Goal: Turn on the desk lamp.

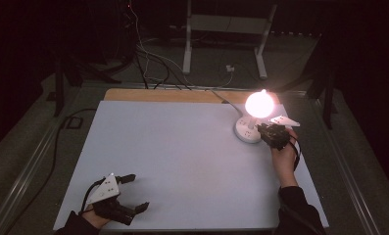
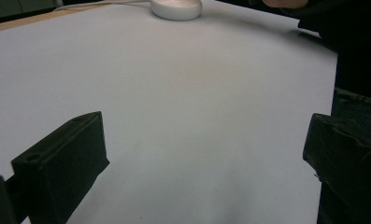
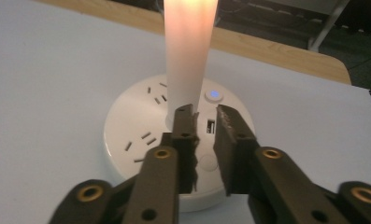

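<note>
Right gripper [image 3: 205, 122] sits over the lit lamp's [image 1: 258, 104] round white base [image 3: 136, 116], jaws nearly together, gripping nothing, just short of the stem. It looks like switch work, so the next move is a careful press on a base button [image 3: 214, 94]. Left gripper [image 1: 128, 193] rests wide apart, well away from the lamp.

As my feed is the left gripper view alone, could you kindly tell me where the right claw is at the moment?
Observer: The right claw is poised over the near rim of the round white lamp base, at the table's far right.
Operator: Thank you. Are its jaws open?
Observer: Only slightly: a narrow gap, with nothing held between them.
Operator: And is the lamp on?
Observer: Yes, its globe glows brightly.
</note>
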The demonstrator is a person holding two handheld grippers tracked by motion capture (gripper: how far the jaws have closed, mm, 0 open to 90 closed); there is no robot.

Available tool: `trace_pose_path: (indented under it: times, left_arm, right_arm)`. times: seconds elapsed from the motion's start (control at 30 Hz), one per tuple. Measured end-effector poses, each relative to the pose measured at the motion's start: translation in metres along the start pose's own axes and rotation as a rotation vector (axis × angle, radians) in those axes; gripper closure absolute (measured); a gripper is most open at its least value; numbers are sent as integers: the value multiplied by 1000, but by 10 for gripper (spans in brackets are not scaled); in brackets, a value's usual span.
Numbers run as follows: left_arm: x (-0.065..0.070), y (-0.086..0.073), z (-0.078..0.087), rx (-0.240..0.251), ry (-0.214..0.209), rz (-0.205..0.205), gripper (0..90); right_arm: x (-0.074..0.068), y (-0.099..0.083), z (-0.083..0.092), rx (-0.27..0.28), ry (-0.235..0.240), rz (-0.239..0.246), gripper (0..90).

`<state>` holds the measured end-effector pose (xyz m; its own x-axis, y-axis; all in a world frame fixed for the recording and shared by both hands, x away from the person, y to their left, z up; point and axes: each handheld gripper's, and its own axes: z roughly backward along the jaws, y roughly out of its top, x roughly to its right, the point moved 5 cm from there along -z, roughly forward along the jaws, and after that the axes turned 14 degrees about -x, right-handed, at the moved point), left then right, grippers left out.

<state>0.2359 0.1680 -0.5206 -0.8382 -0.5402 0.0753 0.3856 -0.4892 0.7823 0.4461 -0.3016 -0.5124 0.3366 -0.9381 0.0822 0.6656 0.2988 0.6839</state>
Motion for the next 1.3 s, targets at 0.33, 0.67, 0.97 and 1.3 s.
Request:
trace_pose_path:
  times: [0.33,0.67,0.97,1.3]
  left_arm:
    - [0,0,0,1,-1,2,3]
    - [-1,0,0,5,-4,4,3]
    - [-1,0,0,6,-3,10,3]
    - [-1,1,1,7,-6,8,3]
  right_arm:
    - [-2,-2,13,13,28,-31,291]
    - [-10,3,27,-30,133,-69,0]
    - [-19,3,43,-23,199,-36,0]
    - [-28,-3,60,-2,205,-6,0]
